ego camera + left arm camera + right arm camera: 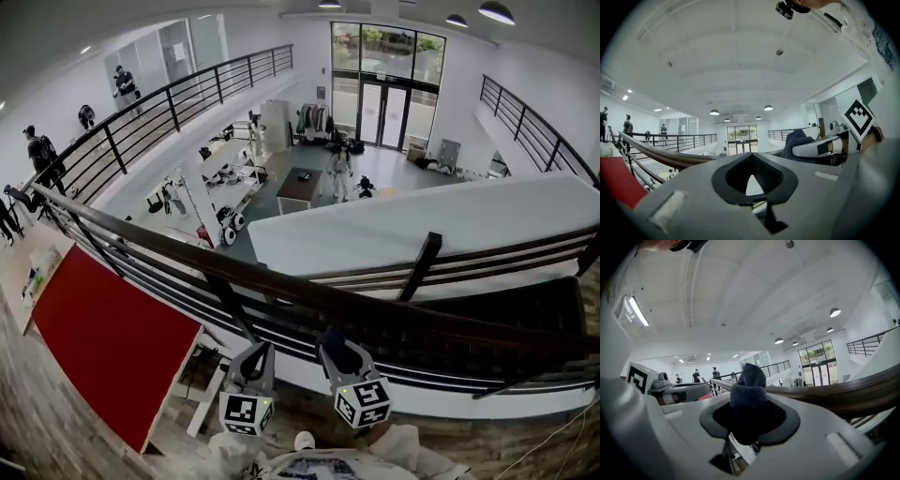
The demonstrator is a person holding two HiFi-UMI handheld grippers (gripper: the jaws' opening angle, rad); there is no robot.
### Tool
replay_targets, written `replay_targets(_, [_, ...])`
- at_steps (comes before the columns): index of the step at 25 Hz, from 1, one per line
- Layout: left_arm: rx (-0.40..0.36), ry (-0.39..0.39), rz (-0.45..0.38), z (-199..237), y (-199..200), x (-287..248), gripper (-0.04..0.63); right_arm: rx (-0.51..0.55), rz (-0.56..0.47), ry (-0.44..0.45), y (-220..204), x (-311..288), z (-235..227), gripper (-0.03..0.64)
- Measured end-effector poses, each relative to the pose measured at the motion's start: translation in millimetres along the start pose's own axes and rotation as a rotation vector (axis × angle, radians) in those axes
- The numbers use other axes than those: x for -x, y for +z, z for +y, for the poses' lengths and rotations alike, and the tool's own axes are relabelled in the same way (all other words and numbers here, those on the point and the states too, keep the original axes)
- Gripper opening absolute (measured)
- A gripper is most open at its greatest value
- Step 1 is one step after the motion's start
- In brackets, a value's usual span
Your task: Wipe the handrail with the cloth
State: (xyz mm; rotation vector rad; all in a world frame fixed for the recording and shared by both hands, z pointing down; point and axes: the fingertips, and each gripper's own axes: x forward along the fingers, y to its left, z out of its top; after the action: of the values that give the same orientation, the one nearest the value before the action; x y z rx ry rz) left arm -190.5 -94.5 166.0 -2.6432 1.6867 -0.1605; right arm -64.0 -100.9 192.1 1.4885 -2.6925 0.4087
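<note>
The right tongs (pixel 750 401) clamp only a bunch of cloth (pixel 748 379) while the left tongs (pixel 751 160) sit together, empty, so friction along the handrail (pixel 281 283) could tug it free

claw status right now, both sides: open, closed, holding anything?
Left claw: closed, nothing in it.
Right claw: closed on the cloth.
</note>
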Motion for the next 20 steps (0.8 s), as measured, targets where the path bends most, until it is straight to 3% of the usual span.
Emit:
replay_targets(11, [-0.016,0.105,0.036,123,-30,-31,-0.006,0.042,0.044,0.112,-8,-148,61,0.11])
replay_targets(20, [-0.038,0.193,0.053,191,-35,-69,-0.006,0.057,0.094,0.198,-5,-237,97,0.11])
